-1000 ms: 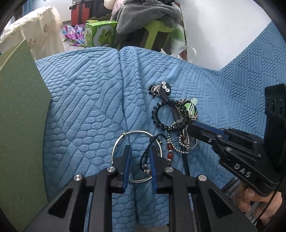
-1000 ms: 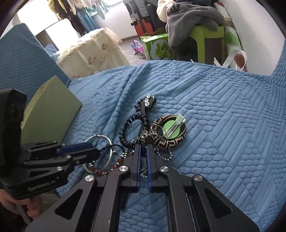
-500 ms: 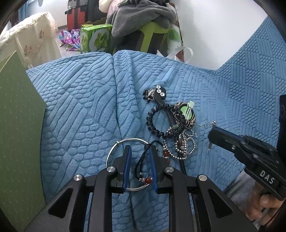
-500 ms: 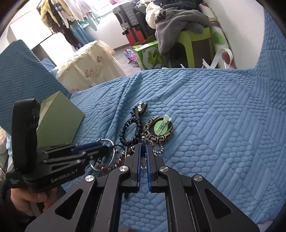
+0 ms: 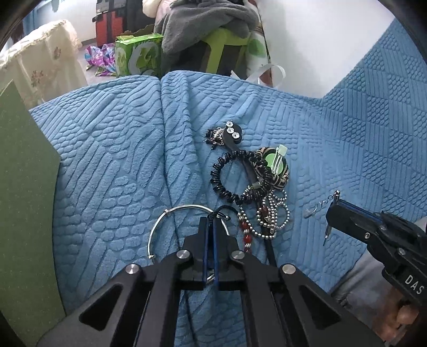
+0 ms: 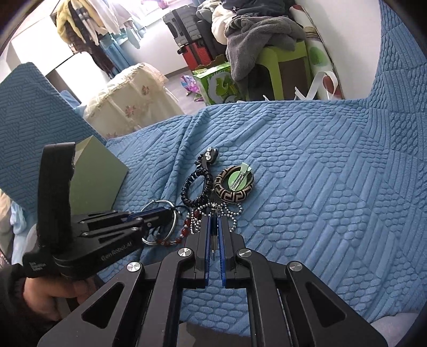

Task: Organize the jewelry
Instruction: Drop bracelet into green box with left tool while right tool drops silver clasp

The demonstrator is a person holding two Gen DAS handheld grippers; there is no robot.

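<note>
Right, nearest to me on the left side, the left gripper point(image 5: 210, 221) has just been closing, and its jaws are now pressed together on a black cord point(image 5: 221, 211) that loops out from between the tips. A silver bangle point(image 5: 184, 207) lies flat on the blue blanket point(image 5: 106, 160), passing under those same fingers. Over on the right, the right gripper point(image 5: 332, 211) is pinched tight on a thin silver chain point(image 5: 320, 205), one end sticking up past the tips and another bit dangling below; from its own camera I see the chain as a fine metal sliver between the blue pads point(image 6: 206, 240). I can see a hand point(image 5: 395, 317) wrapped round that gripper's handle at the near right edge. Between the two grippers sits the rest of the pile: a string of red beads point(image 5: 246, 235) just right of the left gripper, tangled with a silver ball chain point(image 5: 280, 213). A little farther on, a black coiled hair tie point(image 5: 216, 181) touches a patterned bracelet point(image 5: 283, 178), which has a green clip point(image 5: 277, 160) lying inside it. At the far end of the pile is a black hair clip point(image 5: 232, 133) set with pale stones. A green board point(image 5: 24, 186) stands along the left edge. Beyond the blanket, a green box point(image 5: 138, 53) sits on the floor beside a green stool point(image 5: 221, 48) heaped with grey cloth point(image 5: 202, 21).
</note>
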